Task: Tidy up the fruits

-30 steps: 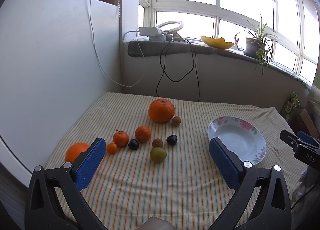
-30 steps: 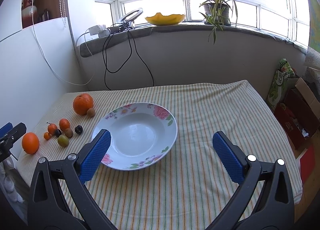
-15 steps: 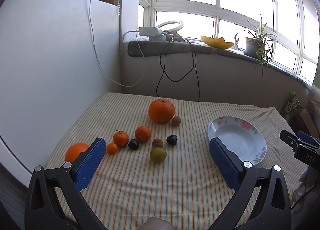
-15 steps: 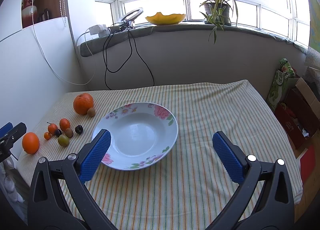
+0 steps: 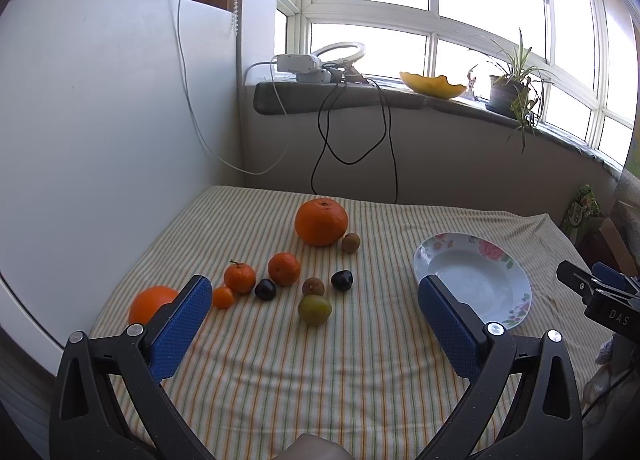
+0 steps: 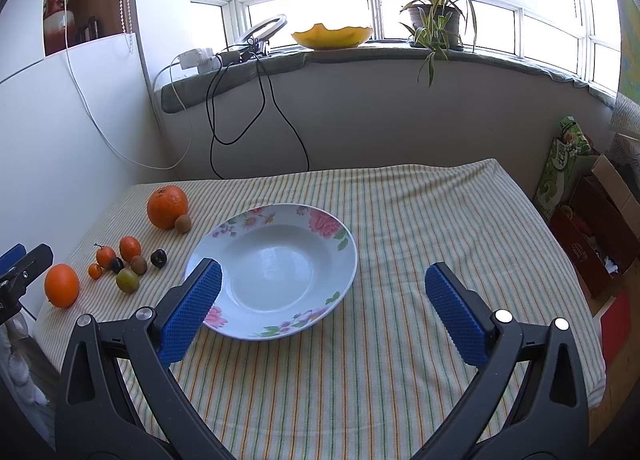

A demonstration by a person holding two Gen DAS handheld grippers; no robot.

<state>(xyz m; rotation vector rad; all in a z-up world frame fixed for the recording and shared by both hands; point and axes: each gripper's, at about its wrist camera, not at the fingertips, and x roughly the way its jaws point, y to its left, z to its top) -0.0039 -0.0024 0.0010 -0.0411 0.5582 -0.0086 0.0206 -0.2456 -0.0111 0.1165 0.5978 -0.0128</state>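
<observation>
Behind the left tool, an orange half-hidden

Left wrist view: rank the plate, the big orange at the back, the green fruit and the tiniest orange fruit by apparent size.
1. plate
2. big orange
3. green fruit
4. tiniest orange fruit

The green fruit lies nearer the camera, but the gaps look clear anyway.

A table draped in a striped cloth is carrying a floral-rimmed plate near its middle, sitting empty. Well apart to the left, fruit is lying loose on the cloth: a large orange touching a small brown fruit, tangerines, two dark plums, a green fruit, and another orange resting near the edge.
</observation>
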